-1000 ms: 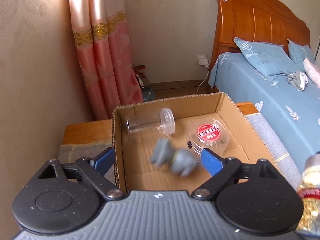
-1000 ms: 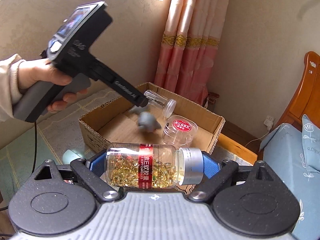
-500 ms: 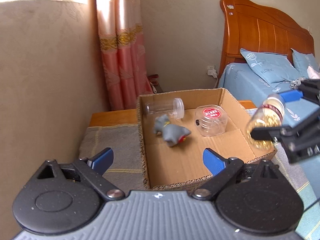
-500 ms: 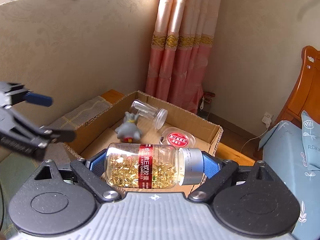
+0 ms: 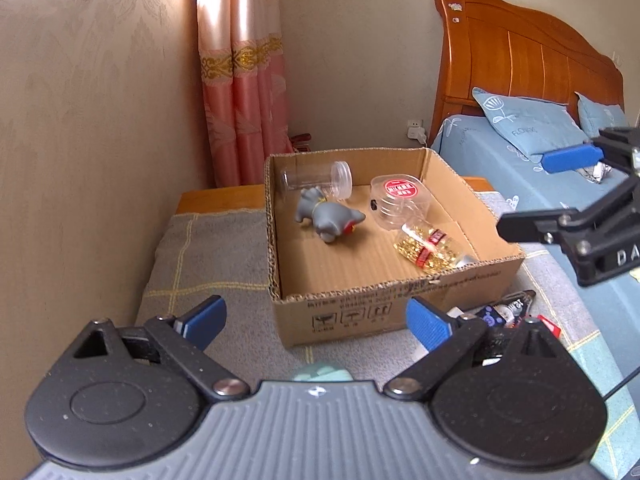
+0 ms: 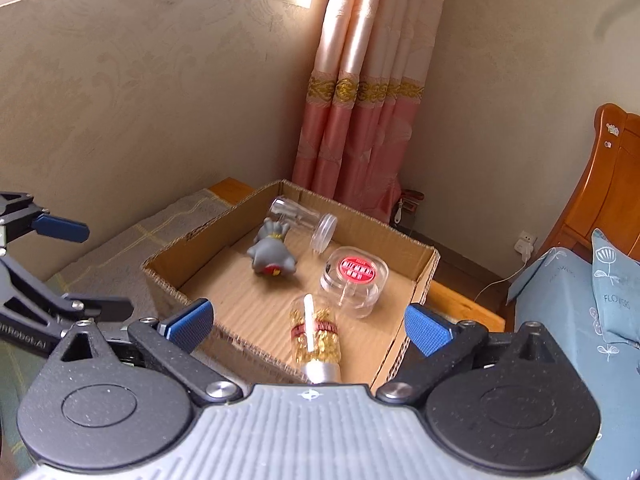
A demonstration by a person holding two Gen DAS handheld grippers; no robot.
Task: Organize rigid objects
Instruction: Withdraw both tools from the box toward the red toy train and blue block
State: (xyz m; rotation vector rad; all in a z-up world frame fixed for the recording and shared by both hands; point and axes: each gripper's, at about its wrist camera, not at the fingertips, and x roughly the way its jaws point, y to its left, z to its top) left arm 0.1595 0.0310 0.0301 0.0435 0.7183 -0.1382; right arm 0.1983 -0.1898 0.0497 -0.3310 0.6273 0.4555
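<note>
Right claw (image 6: pixel 306 326) spread wide, just opened further, nothing between its pads; left claw (image 5: pixel 316 320) likewise wide and empty. Capsule bottle (image 5: pixel 432 249) lying on its side in the cardboard box (image 5: pixel 360 308), near the 4 o'clock corner, beside the round jar (image 5: pixel 402 205). Could roll into the toy elephant (image 5: pixel 328 220) (smooth, round body) if bumped.

Box (image 5: pixel 384 312) holds tube (image 5: pixel 312 178), grey toy (image 5: pixel 328 220), red-lidded tub (image 5: pixel 400 200), capsule bottle (image 5: pixel 430 246). Left gripper (image 5: pixel 316 320) open, near box front.
</note>
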